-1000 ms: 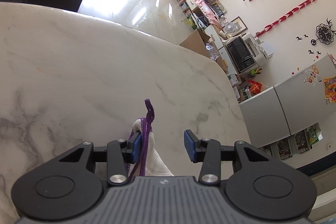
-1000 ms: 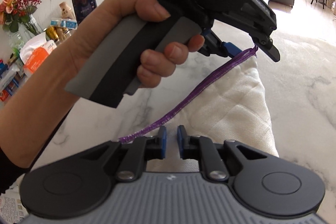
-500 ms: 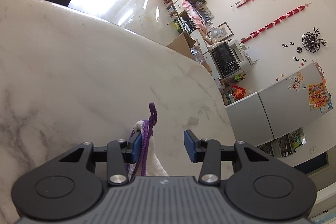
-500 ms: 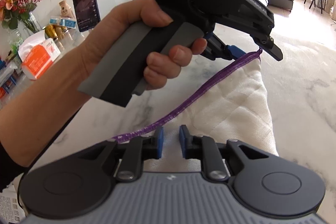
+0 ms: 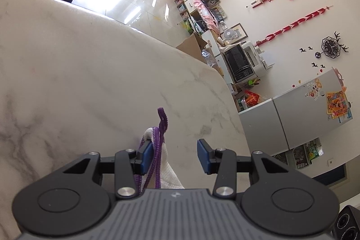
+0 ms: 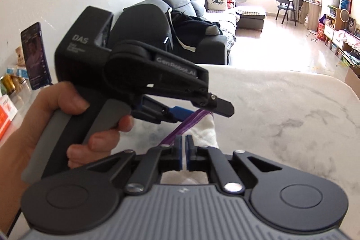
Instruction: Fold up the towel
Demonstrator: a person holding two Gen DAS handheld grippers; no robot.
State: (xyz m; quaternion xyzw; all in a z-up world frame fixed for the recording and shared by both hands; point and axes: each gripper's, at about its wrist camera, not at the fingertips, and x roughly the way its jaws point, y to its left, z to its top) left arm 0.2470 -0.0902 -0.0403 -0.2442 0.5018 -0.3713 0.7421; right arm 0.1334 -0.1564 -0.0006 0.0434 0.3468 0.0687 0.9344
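1. Towel (image 6: pixel 208 131) first: white, purple-edged, bunched up between the two tools and lifted over the marble counter (image 6: pixel 292 109).
2. Right up close in the right wrist view, the right tongs (image 6: pixel 184 155) are pinched tight, blue pads almost meeting, with a sliver of white cloth caught between them.
3. The purple trim (image 6: pixel 186 123) runs from those pads straight up to the other tool, and it looks taut!
4. Just beyond, the left tongs (image 6: pixel 191 110) sit in the person's left hand (image 6: pixel 74 125), fingers wrapped round the grey grip, the tool crossing the view from the left.
5. Over to the left wrist view: the left tongs (image 5: pixel 174 156) stand partly apart, and the towel (image 5: pixel 167 170) hangs against the left blue pad only; the right pad is clear of it. Whether that cloth is truly gripped, I cannot tell.
6. A purple loop (image 5: pixel 163 119) pokes up past the pad tips.
7. Further out, bare veined counter (image 5: pixel 90 73) stretches to its rounded edge.
8. Far back: a dark sofa (image 6: pixel 202 21) in one view, a clock (image 5: pixel 330 47) on the wall in the other.
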